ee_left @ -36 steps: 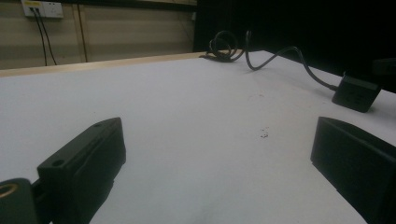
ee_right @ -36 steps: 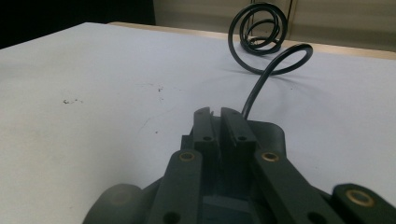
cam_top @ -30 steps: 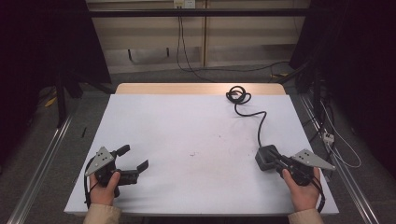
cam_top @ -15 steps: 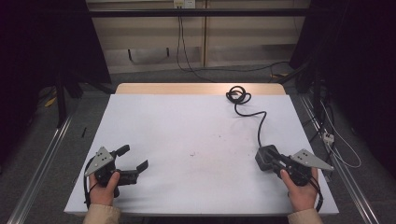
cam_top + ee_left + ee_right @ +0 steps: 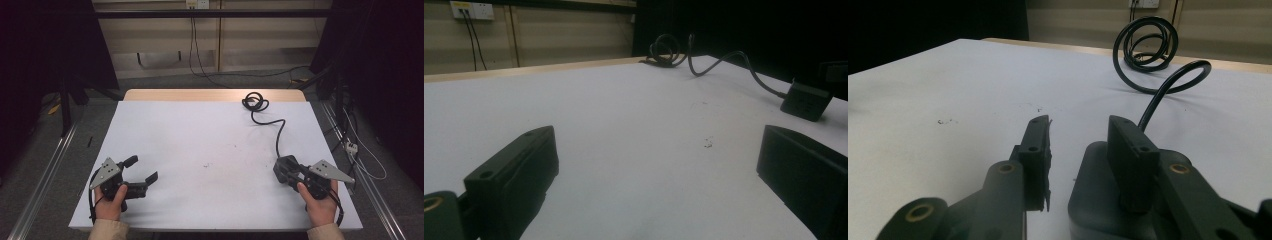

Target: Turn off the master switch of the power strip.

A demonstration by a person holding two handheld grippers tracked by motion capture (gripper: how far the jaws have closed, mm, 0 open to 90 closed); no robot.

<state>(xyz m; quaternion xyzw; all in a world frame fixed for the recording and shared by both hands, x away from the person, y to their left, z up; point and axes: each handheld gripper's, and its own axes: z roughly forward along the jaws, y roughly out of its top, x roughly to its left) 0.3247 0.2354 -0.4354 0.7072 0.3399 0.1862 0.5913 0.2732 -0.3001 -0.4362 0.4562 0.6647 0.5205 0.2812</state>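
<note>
A black adapter box (image 5: 280, 171) lies at the table's front right, and its black cable (image 5: 277, 131) runs back to a coil (image 5: 254, 102) near the far edge. My right gripper (image 5: 290, 167) is at the box, narrowly open. In the right gripper view the gap between the jaws (image 5: 1078, 132) is empty. There the right jaw stands over the box (image 5: 1098, 200) and the left jaw hangs beside it over bare table. My left gripper (image 5: 142, 168) rests at the front left, wide open and holding nothing (image 5: 659, 160). The box (image 5: 806, 100) lies far off to its right.
The white tabletop (image 5: 200, 140) has a wooden strip (image 5: 210, 95) along its far edge. A few small dark specks (image 5: 206, 165) mark the middle. Metal rails (image 5: 45, 175) run along the floor on both sides, with loose wires (image 5: 360, 150) to the right.
</note>
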